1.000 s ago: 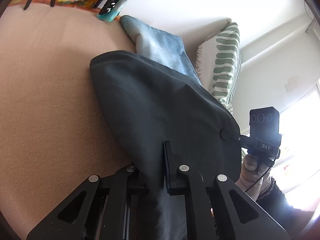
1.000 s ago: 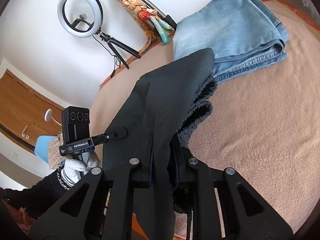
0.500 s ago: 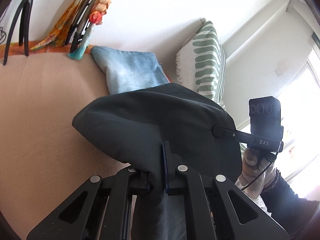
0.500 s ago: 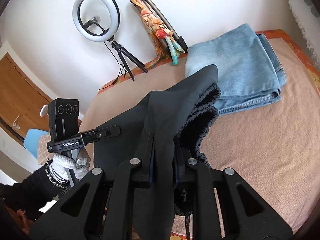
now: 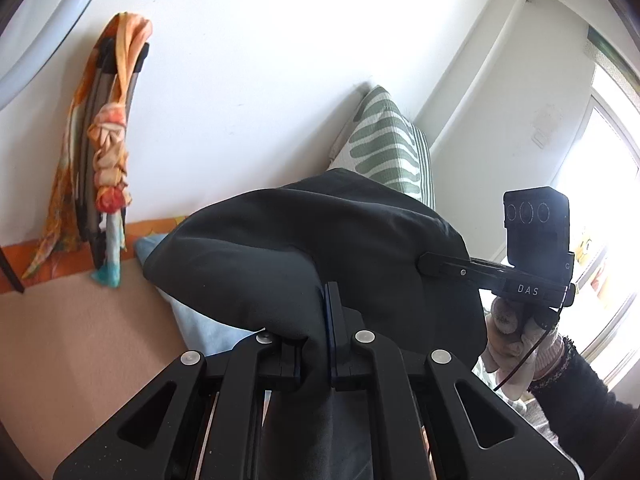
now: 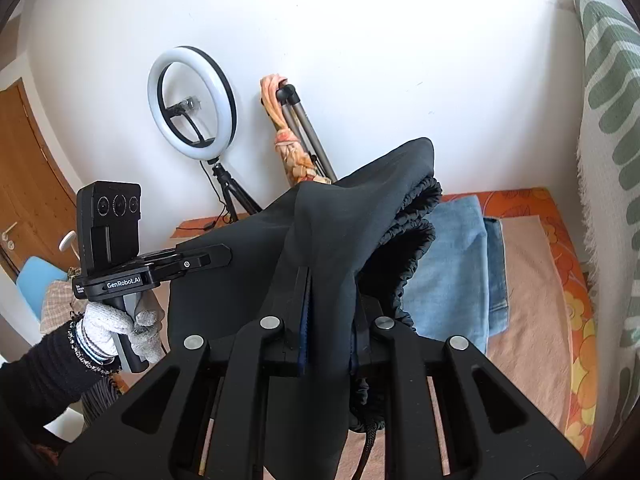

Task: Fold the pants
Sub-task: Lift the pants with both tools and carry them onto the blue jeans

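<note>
Holding the dark grey elastic-waist pants [image 6: 320, 248] aloft above the peach blanket [image 6: 532, 300], left gripper [image 5: 316, 344] and right gripper [image 6: 326, 320] both clamped on cloth; keep hands level, fabric taut.

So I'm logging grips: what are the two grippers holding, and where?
Both pinch the dark pants: right gripper near the elastic waistband, left gripper on plain fabric.

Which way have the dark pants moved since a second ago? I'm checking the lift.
Yes, upward: the dark pants now hang across the wall, well above the folded jeans.
</note>
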A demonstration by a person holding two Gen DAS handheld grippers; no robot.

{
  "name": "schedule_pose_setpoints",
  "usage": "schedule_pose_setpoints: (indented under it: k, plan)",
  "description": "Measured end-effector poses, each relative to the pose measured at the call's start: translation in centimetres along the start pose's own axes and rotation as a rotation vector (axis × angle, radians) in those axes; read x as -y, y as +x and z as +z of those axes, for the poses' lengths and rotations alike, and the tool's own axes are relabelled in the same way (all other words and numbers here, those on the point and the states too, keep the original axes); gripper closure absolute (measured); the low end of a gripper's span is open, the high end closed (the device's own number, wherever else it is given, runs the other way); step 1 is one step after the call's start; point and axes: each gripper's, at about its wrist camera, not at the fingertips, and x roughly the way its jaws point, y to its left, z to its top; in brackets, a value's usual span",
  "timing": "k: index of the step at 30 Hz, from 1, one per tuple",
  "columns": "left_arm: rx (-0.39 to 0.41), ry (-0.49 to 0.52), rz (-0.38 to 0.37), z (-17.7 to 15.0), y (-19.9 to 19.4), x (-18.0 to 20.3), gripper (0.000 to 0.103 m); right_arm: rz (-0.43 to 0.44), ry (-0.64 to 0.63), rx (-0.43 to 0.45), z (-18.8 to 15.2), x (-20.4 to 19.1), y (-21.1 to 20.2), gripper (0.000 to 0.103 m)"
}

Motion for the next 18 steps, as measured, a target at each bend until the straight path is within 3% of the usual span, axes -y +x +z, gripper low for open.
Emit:
schedule_pose_setpoints:
  k: [6, 10, 13, 17, 18]
  plan:
    - [0.032, 0.032, 0.022, 3.2, 4.1, -1.1, 0.096, -0.043, -0.018, 0.0, 3.6, 4.3, 2.7, 0.088]
    - [0.017, 0.018, 0.051, 3.5, 7.3, -3.0, 0.096, -0.019, 0.006, -0.027, 4.5, 7.9, 6.3, 0.088]
    - [-0.004, -0.054, 0.056, 2.8, 9.6, -5.6, 0.096, 0.014, 0.04, -0.061, 4.4, 10.7, 9.7, 0.088]
    - [-0.096, -0.182, 0.052, 0.3, 12.5, -8.8, 0.096, 0.049, 0.136, -0.145, 2.8, 14.7, 14.1, 0.088]
    - [-0.121, -0.205, 0.052, -0.4, 12.9, -9.2, 0.091, 0.041, 0.147, -0.171, 2.2, 15.4, 15.0, 0.088]
